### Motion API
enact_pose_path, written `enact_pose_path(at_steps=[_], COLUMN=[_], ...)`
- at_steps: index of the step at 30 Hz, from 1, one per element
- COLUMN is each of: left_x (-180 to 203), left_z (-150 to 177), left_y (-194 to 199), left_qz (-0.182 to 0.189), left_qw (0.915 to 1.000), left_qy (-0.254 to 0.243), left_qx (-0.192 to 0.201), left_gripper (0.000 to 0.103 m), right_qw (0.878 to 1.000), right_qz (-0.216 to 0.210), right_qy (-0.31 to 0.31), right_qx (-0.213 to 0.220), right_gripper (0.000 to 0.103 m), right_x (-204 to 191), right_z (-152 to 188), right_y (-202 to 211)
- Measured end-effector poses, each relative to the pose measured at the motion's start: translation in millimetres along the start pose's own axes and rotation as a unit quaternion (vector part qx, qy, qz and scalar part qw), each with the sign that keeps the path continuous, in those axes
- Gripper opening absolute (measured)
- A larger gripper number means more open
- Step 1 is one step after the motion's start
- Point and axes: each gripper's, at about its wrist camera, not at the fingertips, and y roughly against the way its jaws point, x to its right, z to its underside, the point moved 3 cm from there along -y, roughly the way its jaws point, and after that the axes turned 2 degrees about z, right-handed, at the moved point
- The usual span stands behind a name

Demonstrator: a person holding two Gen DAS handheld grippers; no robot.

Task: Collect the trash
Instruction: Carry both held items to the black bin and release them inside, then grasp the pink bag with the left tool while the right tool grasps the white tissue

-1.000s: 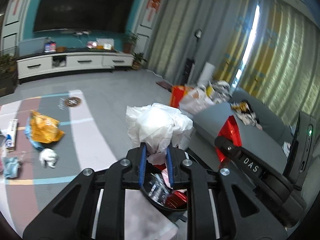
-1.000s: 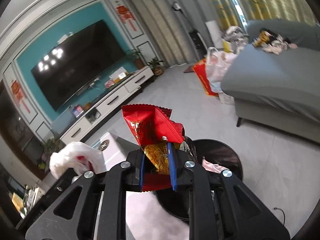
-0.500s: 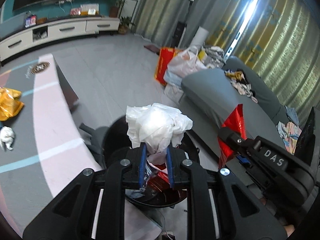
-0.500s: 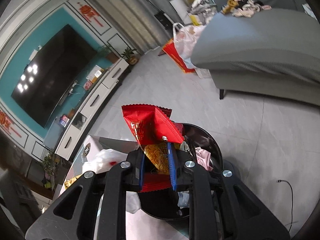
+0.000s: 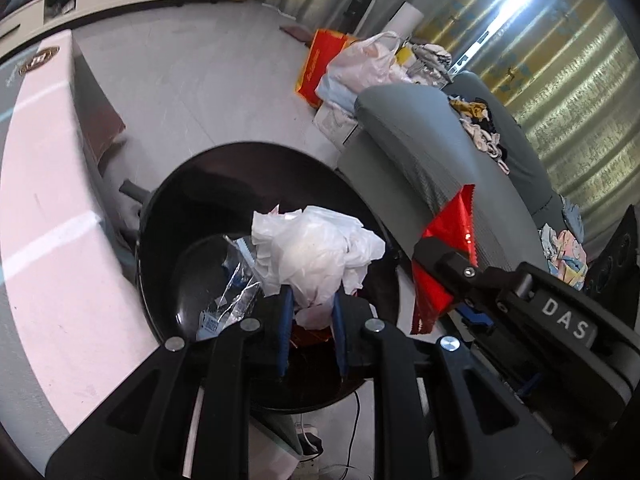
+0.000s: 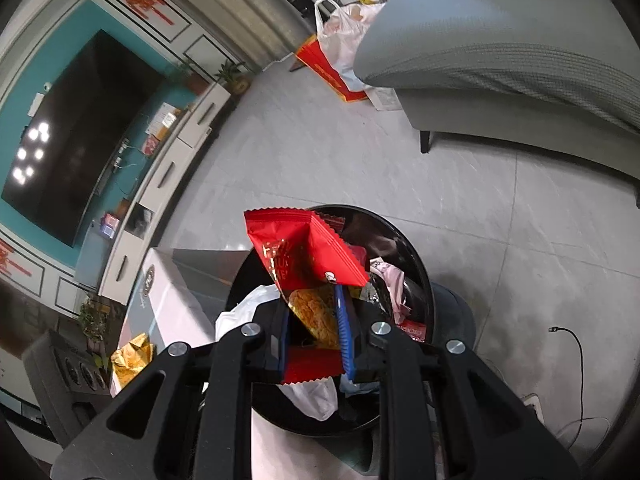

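My left gripper point(image 5: 309, 308) is shut on a crumpled white plastic bag point(image 5: 316, 252) and holds it over the open black trash bin point(image 5: 168, 216). Clear wrappers and red packets lie inside the bin. My right gripper point(image 6: 312, 312) is shut on a red snack wrapper point(image 6: 298, 248) with a golden biscuit picture, held above the same black bin point(image 6: 420, 280). The right gripper with its red wrapper point(image 5: 448, 264) also shows at the right of the left wrist view. The white bag point(image 6: 240, 316) shows at the left in the right wrist view.
A white low table point(image 5: 44, 208) stands left of the bin, with a yellow packet point(image 6: 132, 356) on it. A grey sofa point(image 6: 500, 48) with clothes is to the right. Red and white bags point(image 5: 344, 64) stand on the floor beyond. A cable point(image 6: 576, 340) lies on the floor.
Both grippers have moved forward and tilted down over the bin, which now fills the view below them. Each still holds its trash.
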Motion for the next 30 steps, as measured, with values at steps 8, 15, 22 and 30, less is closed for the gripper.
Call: enact_pose_path(at_steps=[8,15,22,30], left_x=[-12,-14,-42,-114], left_z=[4,-3,-8,11], left_y=[-10,33,117,248], left_qz=[0.007,-0.001,-0.035,-0.117], left_qw=[0.9996,0.9994,0.9931,0.9647], left_qy=[0.023,0.020,0.033,0.089], left_qx=[-0.017,0.028,0.107,0.219], left_gripper=[0.030,0.069,0.090,0.100], right_qw=[1.000,1.000,0.999,0.991], right_qz=[0.002,-0.001,0.008,-0.004], right_qy=[-0.001,0.009,0.051,0.128], right_qx=[-0.017,-0.004,0.015,0.045], right_gripper=[0.025,0.057,0.074,0.093], right_x=[-2,-10,-39,-93], right_z=[2,3,12,34], right_y=[-7,2,12,25])
